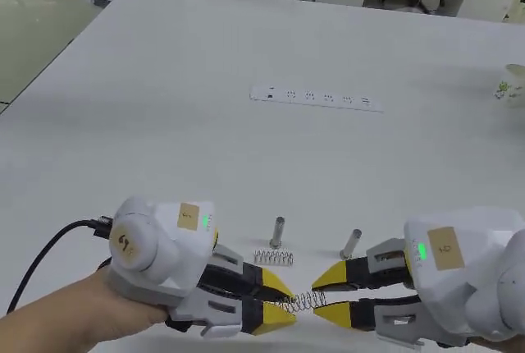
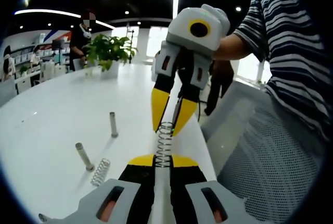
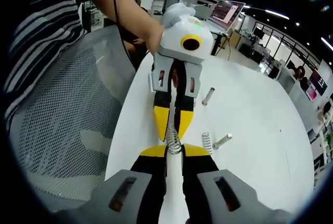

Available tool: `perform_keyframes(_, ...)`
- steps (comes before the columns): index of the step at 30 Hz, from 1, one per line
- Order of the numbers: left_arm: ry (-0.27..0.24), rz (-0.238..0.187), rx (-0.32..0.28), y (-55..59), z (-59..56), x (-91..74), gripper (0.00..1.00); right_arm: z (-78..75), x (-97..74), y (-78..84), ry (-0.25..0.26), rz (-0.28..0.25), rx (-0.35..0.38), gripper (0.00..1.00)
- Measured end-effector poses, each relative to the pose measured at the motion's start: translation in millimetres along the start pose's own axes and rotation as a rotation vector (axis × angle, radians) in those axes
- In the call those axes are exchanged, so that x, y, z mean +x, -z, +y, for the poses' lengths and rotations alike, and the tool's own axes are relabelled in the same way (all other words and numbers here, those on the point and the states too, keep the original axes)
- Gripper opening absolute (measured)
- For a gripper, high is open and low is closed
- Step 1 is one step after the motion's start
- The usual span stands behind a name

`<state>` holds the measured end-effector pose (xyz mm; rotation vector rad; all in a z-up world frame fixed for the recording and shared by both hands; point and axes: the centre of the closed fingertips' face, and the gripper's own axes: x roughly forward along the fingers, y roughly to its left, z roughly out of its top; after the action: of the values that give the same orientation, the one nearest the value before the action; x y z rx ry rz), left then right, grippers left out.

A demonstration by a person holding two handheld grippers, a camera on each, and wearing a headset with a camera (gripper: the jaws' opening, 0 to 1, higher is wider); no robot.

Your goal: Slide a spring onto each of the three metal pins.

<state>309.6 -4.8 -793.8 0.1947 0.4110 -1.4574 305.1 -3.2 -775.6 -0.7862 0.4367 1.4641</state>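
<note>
A small spring (image 1: 304,299) hangs just above the white table (image 1: 205,123), held at both ends. My left gripper (image 1: 289,304) is shut on its left end and my right gripper (image 1: 318,296) on its right end, tips facing each other. In the left gripper view my jaws (image 2: 163,160) pinch the spring (image 2: 164,143) and the right gripper (image 2: 168,130) comes in from above. Two metal pins (image 1: 278,231) (image 1: 351,243) stand upright just beyond the grippers. Another spring (image 1: 273,258) lies flat beside the left pin. The right gripper view shows the held spring (image 3: 173,141) and both pins (image 3: 208,96) (image 3: 222,141).
A white power strip (image 1: 316,98) lies further back on the table. A black cable (image 1: 49,250) trails from the left gripper. A small object (image 1: 510,86) sits at the right edge. A mesh chair (image 2: 260,156) stands by the table's near edge.
</note>
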Motion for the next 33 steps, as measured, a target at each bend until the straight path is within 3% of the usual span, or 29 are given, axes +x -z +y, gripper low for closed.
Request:
perform_keyframes(19,0.0,-0.003,0.013,-5.1,-2.7,4.5,0.02,-2.6,1.8,-36.3,0.011,-0.12,0.028,0.07)
perform_keyframes(29,-0.004,0.006,0.008,-2.0,-4.9,3.3,0.02,-0.5,10.5,-42.4,0.017,-0.146,0.027,0.07)
perform_keyframes(33,-0.023,-0.016,-0.02,-3.0,-2.4,-1.2,0.03,-2.5,9.5,-44.1,0.028,-0.163,0.032,0.07)
